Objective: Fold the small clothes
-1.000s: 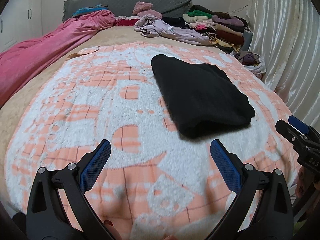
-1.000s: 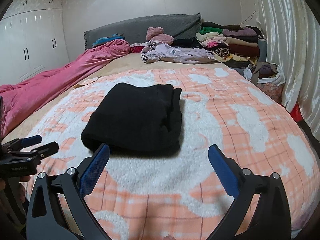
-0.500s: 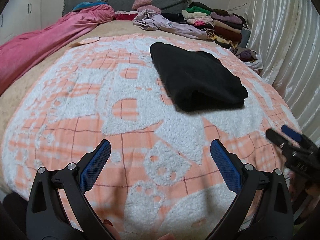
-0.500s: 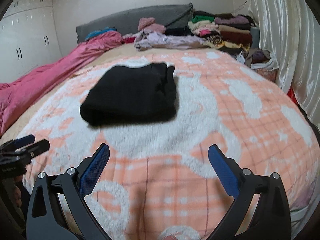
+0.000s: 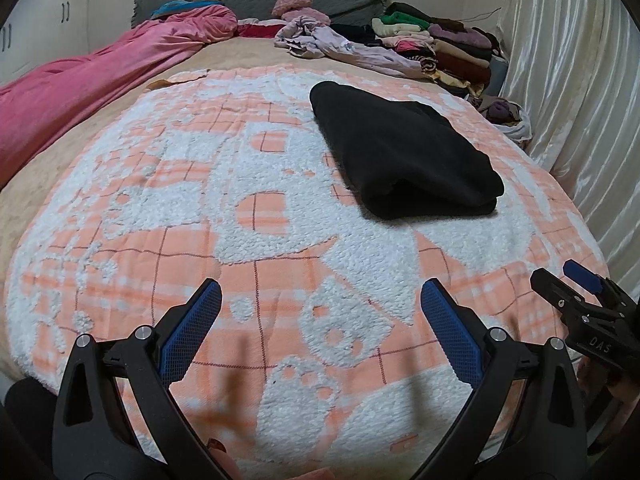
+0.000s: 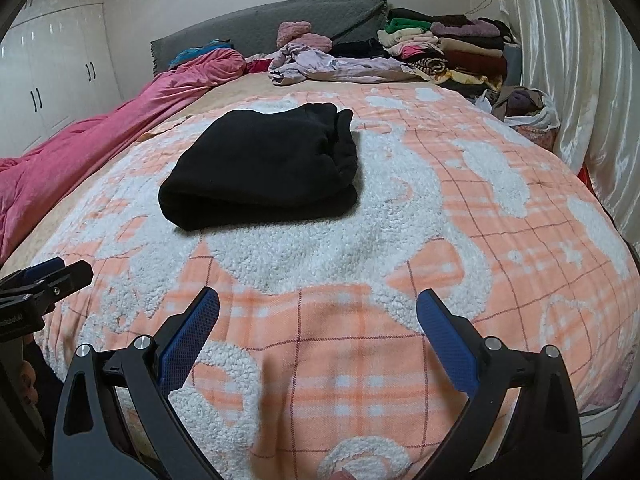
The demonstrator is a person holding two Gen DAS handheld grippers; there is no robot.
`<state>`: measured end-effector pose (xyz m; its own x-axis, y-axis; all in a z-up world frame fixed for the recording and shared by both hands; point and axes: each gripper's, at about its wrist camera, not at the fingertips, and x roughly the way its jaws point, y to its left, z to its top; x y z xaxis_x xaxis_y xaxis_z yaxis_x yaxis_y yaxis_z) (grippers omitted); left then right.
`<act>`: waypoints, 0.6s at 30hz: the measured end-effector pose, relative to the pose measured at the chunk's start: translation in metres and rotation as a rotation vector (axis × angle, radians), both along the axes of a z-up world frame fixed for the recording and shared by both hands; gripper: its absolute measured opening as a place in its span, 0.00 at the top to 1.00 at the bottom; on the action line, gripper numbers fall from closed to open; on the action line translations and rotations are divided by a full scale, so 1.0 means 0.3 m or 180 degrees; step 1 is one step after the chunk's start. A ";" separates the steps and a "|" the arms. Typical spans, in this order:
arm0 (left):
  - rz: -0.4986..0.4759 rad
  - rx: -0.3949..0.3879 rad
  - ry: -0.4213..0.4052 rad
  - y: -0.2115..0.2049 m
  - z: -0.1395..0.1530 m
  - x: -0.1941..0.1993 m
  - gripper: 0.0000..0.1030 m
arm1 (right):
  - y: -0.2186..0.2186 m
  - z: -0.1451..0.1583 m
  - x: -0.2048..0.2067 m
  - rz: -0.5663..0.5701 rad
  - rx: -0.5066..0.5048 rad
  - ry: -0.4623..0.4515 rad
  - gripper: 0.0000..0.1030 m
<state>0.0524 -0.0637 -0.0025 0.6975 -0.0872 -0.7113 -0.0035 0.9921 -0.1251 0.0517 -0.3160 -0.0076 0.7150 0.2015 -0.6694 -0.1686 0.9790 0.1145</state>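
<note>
Only one bit of writing reads clearly: "DAS" on the black body of the right gripper (image 5: 576,284), at the lower right edge of the left wrist view. Both it and the left gripper (image 5: 320,316) are spread wide and hold nothing, hovering over the near edge of the blanket (image 5: 280,216), a fleecy orange-and-white plaid spread over the bed. A folded black garment (image 6: 260,168) lies on it, upper centre of the right view. Behind it are a pink quilt (image 6: 100,136), a grey headboard (image 6: 272,28), stacked clothes (image 6: 448,48), white wardrobes (image 6: 52,68) and a pale curtain (image 6: 580,60).
</note>
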 end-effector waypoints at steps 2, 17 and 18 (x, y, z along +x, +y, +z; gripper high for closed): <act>0.0011 0.0011 0.0003 0.001 0.000 -0.001 0.09 | -0.001 0.000 0.000 -0.0009 0.0003 -0.0005 0.04; -0.0009 0.0018 -0.0003 0.002 0.002 -0.003 0.09 | -0.001 0.001 -0.001 -0.0008 -0.0001 -0.0010 0.04; -0.0014 0.0022 -0.0003 -0.002 0.004 -0.004 0.09 | -0.001 0.002 -0.002 -0.0008 -0.0008 -0.0015 0.04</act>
<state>0.0513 -0.0643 -0.0012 0.6977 -0.0853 -0.7112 0.0009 0.9930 -0.1183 0.0510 -0.3164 -0.0072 0.7186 0.1980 -0.6666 -0.1667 0.9797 0.1113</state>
